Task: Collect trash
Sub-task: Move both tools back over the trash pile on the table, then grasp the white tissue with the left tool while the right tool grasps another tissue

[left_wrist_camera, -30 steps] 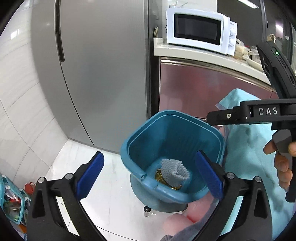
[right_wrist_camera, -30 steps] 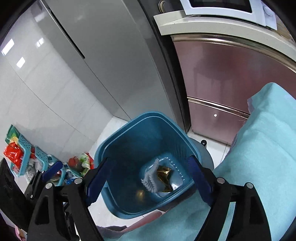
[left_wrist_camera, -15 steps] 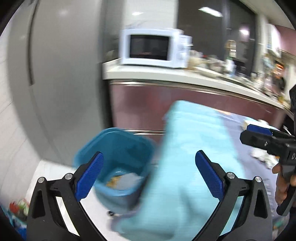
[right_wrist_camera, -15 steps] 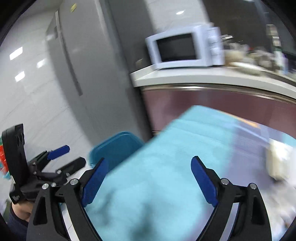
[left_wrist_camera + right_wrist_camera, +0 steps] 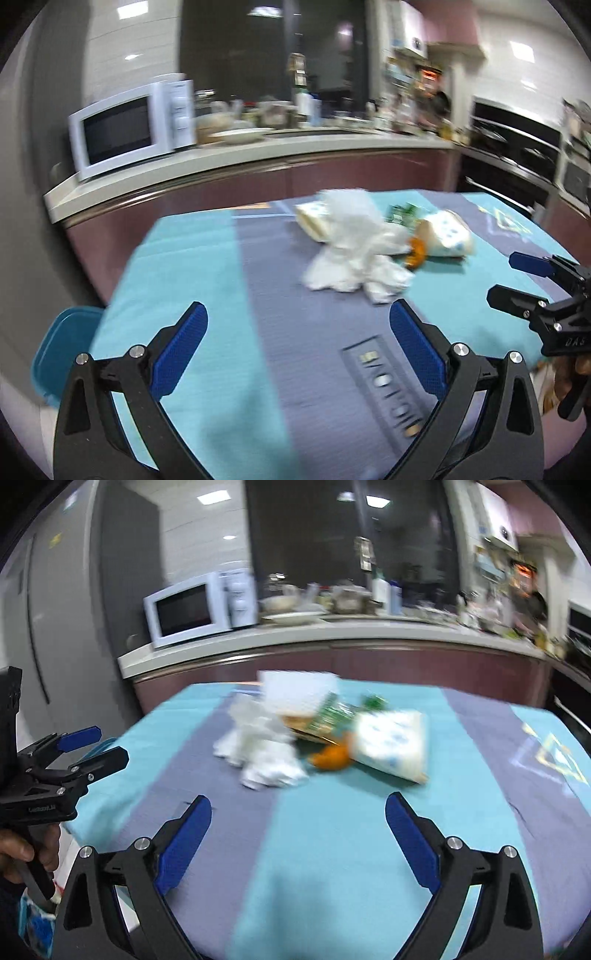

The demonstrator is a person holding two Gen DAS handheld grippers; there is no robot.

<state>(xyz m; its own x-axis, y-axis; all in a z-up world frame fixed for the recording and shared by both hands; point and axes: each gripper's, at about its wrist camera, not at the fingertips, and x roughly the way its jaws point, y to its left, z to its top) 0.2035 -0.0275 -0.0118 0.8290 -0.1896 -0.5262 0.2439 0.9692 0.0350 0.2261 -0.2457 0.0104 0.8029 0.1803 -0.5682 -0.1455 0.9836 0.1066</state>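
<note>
White crumpled tissue [image 5: 354,251] heads the trash pile near the tabletop's [image 5: 207,266] far edge, beside a printed wrapper [image 5: 445,238] — you're between pickups. Your left gripper [image 5: 297,354] and right gripper [image 5: 297,843] both hover spread and empty — reach forward next and pinch the tissue.

Little can be read, since both views are blurred. In the left wrist view, the black body of the right gripper [image 5: 517,280], at the right edge of the picture, carries pale letters that read "DAS". In the right wrist view, the body of the left gripper [image 5: 96,746] bears a small pale marking, too smeared to make out. The printing on the microwave [image 5: 133,129] panel and on the wrappers is illegible.
</note>
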